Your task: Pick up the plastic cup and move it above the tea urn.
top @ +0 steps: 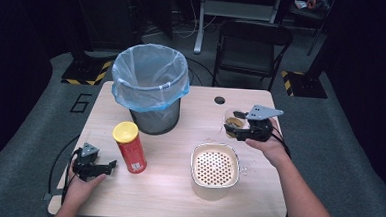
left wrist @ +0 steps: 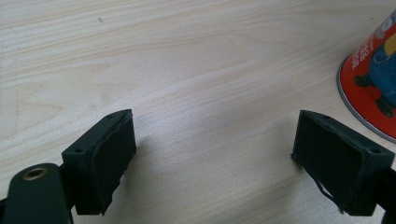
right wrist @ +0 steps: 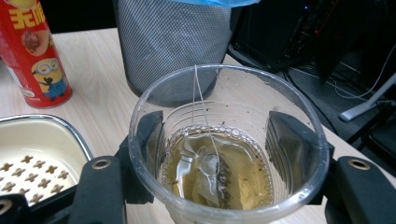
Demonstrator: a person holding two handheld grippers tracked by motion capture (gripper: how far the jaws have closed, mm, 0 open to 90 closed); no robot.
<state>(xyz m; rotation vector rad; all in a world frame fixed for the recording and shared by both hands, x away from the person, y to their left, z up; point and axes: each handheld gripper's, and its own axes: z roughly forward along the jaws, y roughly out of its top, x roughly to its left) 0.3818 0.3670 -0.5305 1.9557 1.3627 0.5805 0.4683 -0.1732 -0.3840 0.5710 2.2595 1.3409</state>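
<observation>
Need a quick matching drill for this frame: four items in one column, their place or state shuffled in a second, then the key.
Items
1. clear cup
2. red can
3. waste bin
4. left gripper

Place or state
A. open, nothing between its jaws
B. lined with a blue bag
C. held in the right gripper, tea bag in brown liquid
D. upright on the table, yellow lid

Pairs: 1-C, 2-D, 3-B, 4-A

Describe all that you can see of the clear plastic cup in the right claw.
The cup is clear, thin plastic, round and upright. It holds a shallow layer of yellowish tea with a soaked tea bag whose string runs up to the rim. The right claw clamps its sides, holding it above the table, beside the cream strainer tub.
</observation>
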